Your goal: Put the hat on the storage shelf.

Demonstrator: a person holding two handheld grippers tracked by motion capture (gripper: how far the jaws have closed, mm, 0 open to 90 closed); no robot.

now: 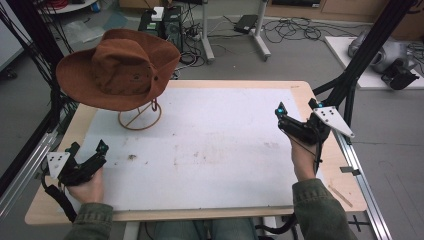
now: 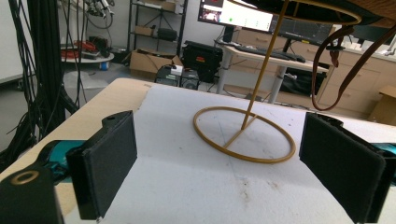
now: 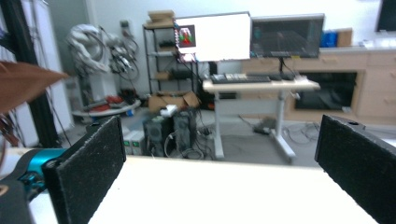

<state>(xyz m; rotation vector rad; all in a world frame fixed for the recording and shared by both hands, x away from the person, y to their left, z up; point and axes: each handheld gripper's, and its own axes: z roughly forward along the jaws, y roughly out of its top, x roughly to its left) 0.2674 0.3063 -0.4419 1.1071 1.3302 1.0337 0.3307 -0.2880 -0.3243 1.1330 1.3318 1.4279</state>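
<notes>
A brown cowboy hat [image 1: 120,67] rests on a gold wire stand [image 1: 140,119] at the table's far left. In the left gripper view the stand's ring base [image 2: 252,160] lies just ahead, and the hat's chin strap [image 2: 327,70] dangles at the upper right. My left gripper [image 1: 89,147] is held low near the front left corner, open and empty, aimed at the stand [image 2: 219,126]. My right gripper [image 1: 297,107] is held above the table's right side, open with nothing between its jaws [image 3: 223,135]. The hat brim [image 3: 23,84] shows at the left edge of the right gripper view.
A white mat [image 1: 215,150] covers most of the wooden table [image 1: 300,90] and carries a few small stains. Black frame posts [image 1: 360,55] stand at the right and left. Cables, computer boxes and desks sit on the floor beyond the far edge.
</notes>
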